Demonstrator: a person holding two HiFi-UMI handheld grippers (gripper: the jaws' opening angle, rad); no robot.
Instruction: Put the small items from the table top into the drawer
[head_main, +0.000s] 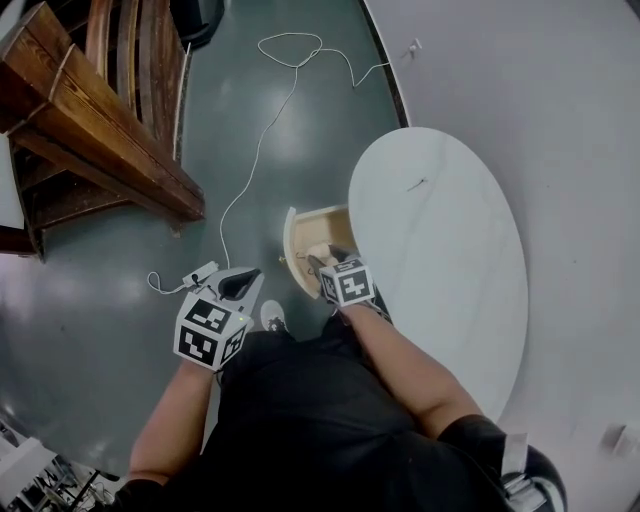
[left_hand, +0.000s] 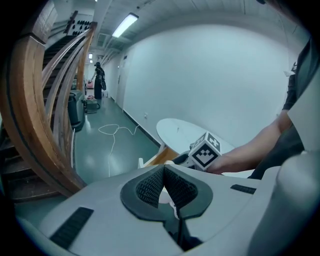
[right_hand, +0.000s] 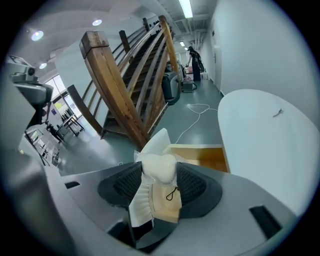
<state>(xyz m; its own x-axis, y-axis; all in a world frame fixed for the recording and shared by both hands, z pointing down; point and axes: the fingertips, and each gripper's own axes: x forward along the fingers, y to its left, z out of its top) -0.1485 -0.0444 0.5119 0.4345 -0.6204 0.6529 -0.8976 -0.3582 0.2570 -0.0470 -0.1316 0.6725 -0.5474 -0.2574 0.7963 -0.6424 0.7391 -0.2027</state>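
Head view: my right gripper (head_main: 328, 266) hangs over the open drawer (head_main: 293, 245) beside the table (head_main: 450, 300). If I release off-centre, the load could drop to the floor.

Left gripper view: the left gripper (left_hand: 163, 172) is pressed together with nothing in it.

Right gripper view: the jaws pinch a white packet (right_hand: 159, 166), and its loose flaps could snag a pad on release. One small bit (right_hand: 278, 113) waits on the table.

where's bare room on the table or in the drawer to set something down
The white table is bare almost everywhere; only a small thin item lies near its far end. The open drawer shows bare wooden floor. Crowded where the right gripper holds a white packet over it.
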